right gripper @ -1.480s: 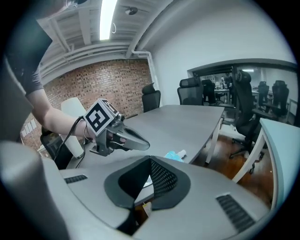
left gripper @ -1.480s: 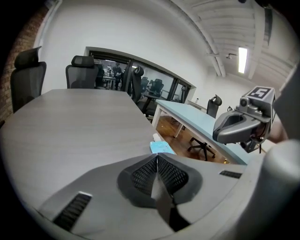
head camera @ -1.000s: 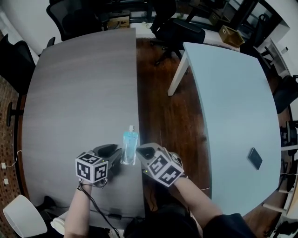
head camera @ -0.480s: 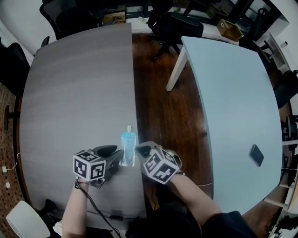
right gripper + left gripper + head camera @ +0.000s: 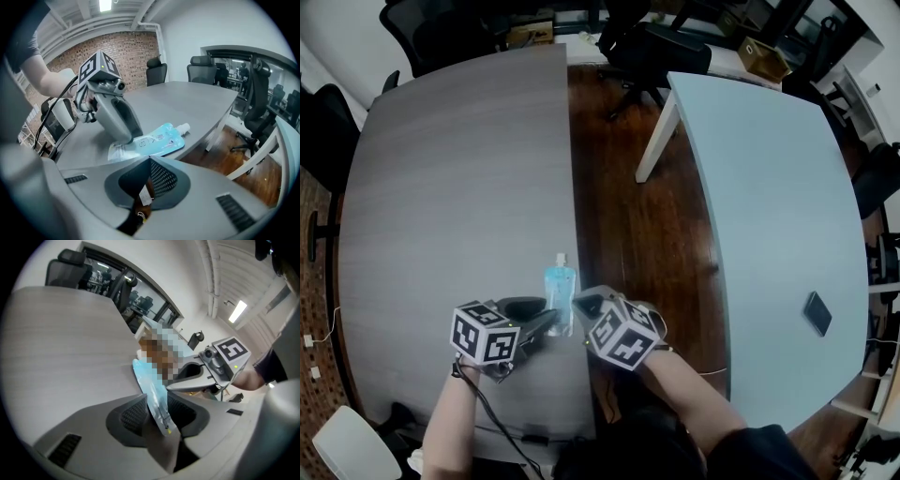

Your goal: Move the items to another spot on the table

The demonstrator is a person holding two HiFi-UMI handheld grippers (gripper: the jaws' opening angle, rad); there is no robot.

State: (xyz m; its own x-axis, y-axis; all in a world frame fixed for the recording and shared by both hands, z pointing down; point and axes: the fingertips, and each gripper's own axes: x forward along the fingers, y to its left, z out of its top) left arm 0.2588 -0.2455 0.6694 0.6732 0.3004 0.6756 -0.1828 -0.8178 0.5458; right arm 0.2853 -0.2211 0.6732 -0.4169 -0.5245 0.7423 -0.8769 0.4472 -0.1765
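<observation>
A pale blue spouted pouch lies flat near the right edge of the grey table, spout pointing away from me. My left gripper is shut on the pouch's near end; in the left gripper view the pouch runs edge-on between the pads. From the right gripper view the pouch rests on the tabletop with the left gripper clamped on its near corner. My right gripper hovers just right of the pouch at the table edge, shut and apart from the pouch.
A gap of brown wooden floor separates the grey table from a pale blue table, which carries a dark phone. Black office chairs stand at the far side. A cable trails from my left wrist.
My left gripper has turned and moved right, from beside the pouch onto its near end. The right gripper has sunk slightly. The pouch has stayed in place.
</observation>
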